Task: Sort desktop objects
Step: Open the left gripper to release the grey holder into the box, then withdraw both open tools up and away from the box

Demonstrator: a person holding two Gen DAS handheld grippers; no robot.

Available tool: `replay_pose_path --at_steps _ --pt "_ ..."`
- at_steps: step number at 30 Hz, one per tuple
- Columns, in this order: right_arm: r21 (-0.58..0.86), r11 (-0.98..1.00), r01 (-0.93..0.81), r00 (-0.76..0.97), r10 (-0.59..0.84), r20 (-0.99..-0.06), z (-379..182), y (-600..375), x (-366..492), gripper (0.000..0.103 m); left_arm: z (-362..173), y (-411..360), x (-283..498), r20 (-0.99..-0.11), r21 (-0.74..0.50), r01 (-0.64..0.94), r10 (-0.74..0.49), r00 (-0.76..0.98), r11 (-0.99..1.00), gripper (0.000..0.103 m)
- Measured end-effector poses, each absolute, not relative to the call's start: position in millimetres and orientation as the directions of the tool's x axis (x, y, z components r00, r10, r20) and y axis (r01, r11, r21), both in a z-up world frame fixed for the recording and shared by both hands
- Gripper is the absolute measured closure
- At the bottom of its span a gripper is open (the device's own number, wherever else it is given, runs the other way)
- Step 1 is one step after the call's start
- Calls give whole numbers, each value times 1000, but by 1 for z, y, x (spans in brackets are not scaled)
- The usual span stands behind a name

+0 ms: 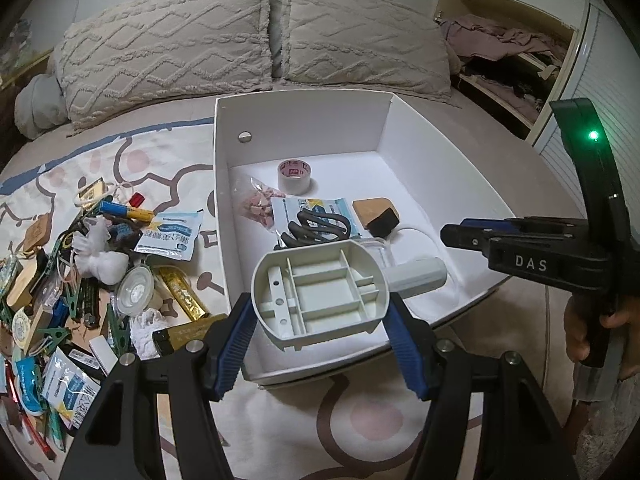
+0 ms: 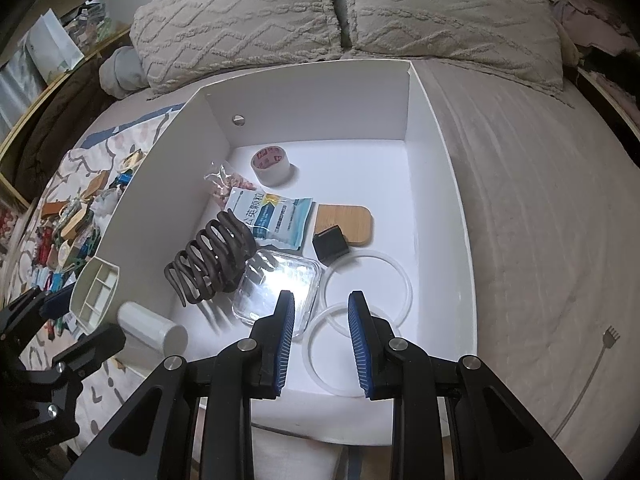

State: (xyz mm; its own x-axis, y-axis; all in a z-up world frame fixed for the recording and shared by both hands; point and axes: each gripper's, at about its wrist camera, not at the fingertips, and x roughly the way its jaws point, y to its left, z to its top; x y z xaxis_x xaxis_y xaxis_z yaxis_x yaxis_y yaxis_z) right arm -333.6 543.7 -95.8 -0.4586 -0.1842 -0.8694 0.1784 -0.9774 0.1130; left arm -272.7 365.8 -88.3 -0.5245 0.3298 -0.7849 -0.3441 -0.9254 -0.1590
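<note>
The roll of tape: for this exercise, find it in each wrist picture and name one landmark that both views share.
Left wrist: roll of tape stands above centre, at the far end of the white box.
Right wrist: roll of tape lies left of centre, near the box's far left corner.
Shared landmark: the blue-and-white sachet just nearer than it.

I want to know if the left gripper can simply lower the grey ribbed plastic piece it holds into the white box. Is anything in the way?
No barrier: the plastic piece is already past the white box wall. Directly beneath and beyond it, though, lie the dark hair claw and the clear lid, so it would likely land on them.
</note>
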Motion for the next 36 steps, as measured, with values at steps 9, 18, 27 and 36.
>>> replay_pose_path --at_steps 9,18,27,36 --pt "107 -977 184 -455 -181 -872 -98 542 -333 75 -90 372 -272 -788 -169 -345 337 -515 -923 39" --pt "104 -977 189 -452 -180 -874 -99 541 -334 75 -91 373 -270 -788 -179 -335 339 -514 -925 38" --pt "104 -976 189 -452 -181 -874 -99 540 -333 75 -88 368 -271 -785 -182 -319 333 -523 -930 30" --pt "102 -975 196 -448 -181 -876 -99 536 -331 75 -88 369 -270 -786 -178 -321 330 -522 -930 30"
